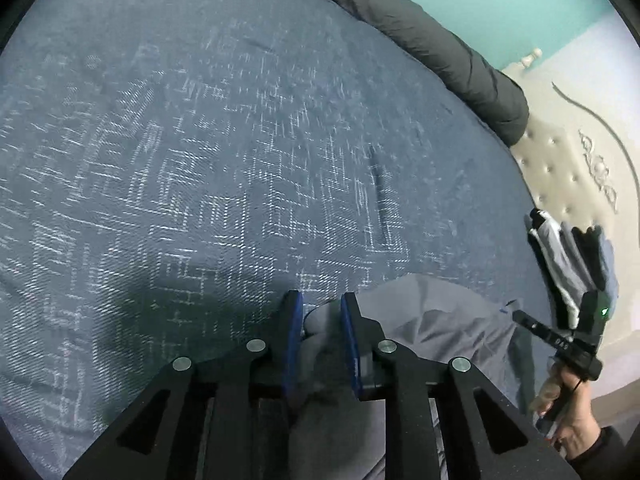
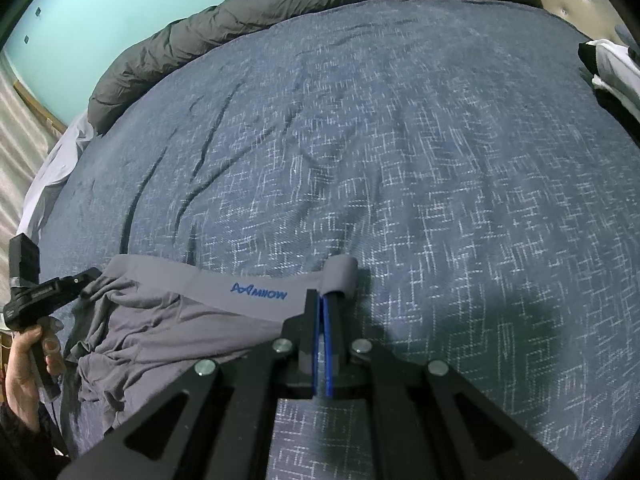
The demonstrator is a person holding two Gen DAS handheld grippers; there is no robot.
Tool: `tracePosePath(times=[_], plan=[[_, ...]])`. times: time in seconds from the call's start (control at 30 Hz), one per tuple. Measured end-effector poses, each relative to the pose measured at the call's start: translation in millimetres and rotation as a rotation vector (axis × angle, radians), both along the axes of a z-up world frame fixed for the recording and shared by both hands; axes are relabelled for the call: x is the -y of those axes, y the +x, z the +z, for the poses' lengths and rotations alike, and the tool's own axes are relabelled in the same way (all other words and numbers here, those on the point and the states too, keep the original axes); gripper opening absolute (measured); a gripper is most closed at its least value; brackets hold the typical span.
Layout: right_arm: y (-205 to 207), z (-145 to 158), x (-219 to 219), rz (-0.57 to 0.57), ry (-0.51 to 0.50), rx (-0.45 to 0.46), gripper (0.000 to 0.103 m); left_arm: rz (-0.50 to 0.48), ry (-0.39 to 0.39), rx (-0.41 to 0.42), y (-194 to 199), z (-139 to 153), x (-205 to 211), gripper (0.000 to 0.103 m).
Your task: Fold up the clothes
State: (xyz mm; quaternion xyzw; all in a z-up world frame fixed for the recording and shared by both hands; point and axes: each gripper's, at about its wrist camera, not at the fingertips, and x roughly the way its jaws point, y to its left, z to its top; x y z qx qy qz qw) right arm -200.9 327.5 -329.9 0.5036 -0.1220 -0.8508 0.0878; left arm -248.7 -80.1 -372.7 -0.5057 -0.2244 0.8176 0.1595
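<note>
Grey underwear (image 2: 192, 312) with a blue-lettered waistband (image 2: 256, 286) lies on the blue patterned bedspread (image 2: 400, 160). My right gripper (image 2: 325, 300) is shut on the right end of the waistband, which curls over its tips. My left gripper (image 1: 320, 312) has its jaws around a bunch of the same grey underwear (image 1: 432, 320), pads pressing the cloth. In the right wrist view the left gripper (image 2: 86, 278) holds the waistband's left end. In the left wrist view the right gripper (image 1: 520, 316) is at the far right.
A dark grey rolled duvet (image 2: 280, 20) lies along the far edge of the bed. A pile of black, white and grey folded clothes (image 2: 612, 68) sits at the right, near the tufted cream headboard (image 1: 560, 160). A turquoise wall (image 2: 100, 8) stands behind.
</note>
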Motion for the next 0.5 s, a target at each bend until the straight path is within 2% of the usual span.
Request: tracePosePath(times=[0.07,0.1,0.23,0.5], plan=[[0.0,-0.4,0.8,0.002,-0.003,-0.002,0.001,-0.015,0.007,-0.012,-0.5,2.2,-0.8,0.015],[0.1,-0.5,1.2,0.004,-0.004,-0.003,0.001,-0.025,0.008,-0.022,-0.1,4.5,-2.6,0.006],[0.9,1.2,2.7,0.008,-0.009,-0.010,0.001,-0.028,0.021,-0.050,3.8,16.6,-5.8,0.005],[4.4,8.0,1.5,0.011,-0.014,-0.027,0.001,0.013,0.028,-0.132,19.3,45.9,19.5,0.004]])
